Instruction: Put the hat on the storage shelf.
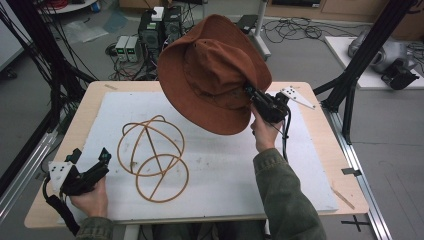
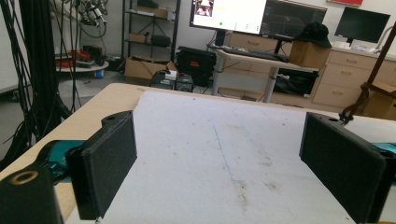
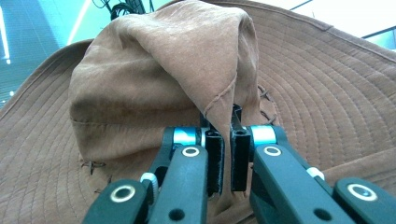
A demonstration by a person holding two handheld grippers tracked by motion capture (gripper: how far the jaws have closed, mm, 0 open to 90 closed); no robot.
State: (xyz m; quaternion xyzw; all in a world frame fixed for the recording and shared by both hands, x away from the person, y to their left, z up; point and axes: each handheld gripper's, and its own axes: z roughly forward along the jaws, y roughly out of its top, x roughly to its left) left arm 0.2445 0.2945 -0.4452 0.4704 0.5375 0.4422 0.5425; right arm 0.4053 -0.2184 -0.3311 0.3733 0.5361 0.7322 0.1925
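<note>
We are holding the brown hat (image 1: 212, 75) up in the air over the surface (image 1: 320, 165), with our right gripper (image 1: 252, 95) pinching a fold of its top. Our left gripper (image 1: 90, 159) is resting wide open, holding nothing, near the wire frame (image 1: 151, 157) lying on the white sheet (image 1: 225, 170).

a lab; cable bundles (image 2: 37, 70) hang at one side; monitors (image 2: 229, 14) glow on a desk (image 2: 261, 58); electronics boxes (image 1: 160, 30) sit on the floor beyond the worktop (image 1: 320, 150); black frame struts (image 1: 370, 45)
</note>
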